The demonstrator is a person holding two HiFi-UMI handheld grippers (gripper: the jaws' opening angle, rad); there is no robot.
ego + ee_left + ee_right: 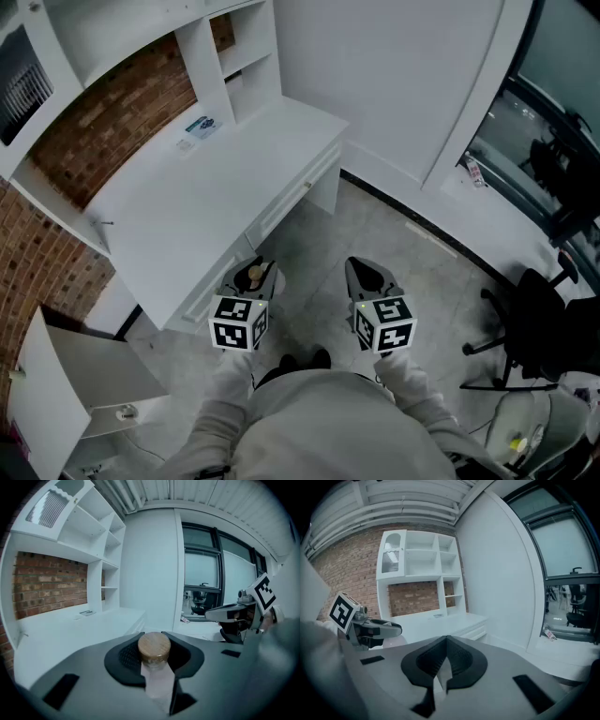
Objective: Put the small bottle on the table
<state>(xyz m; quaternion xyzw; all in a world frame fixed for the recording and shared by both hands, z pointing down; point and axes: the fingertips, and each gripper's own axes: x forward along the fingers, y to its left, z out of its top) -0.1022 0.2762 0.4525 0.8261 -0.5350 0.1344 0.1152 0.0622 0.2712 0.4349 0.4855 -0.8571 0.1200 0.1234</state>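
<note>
My left gripper [154, 660] is shut on a small clear bottle [156, 673] with a round wooden cap [153, 646]; the cap stands between the black pads. In the head view the left gripper [253, 277] hangs just off the front corner of the white table [206, 202], with the cap [253, 275] showing at its tip. My right gripper [445, 660] holds nothing and its jaws meet at the tips. It hovers over the floor to the right of the left one, where the head view shows that right gripper [368, 278] level with it.
A small flat item [200, 127] lies at the table's back near the white shelves [239, 56]. A drawer front [281, 211] faces me. A black office chair [530, 323] stands at the right; a white side cabinet [80, 384] stands at the lower left.
</note>
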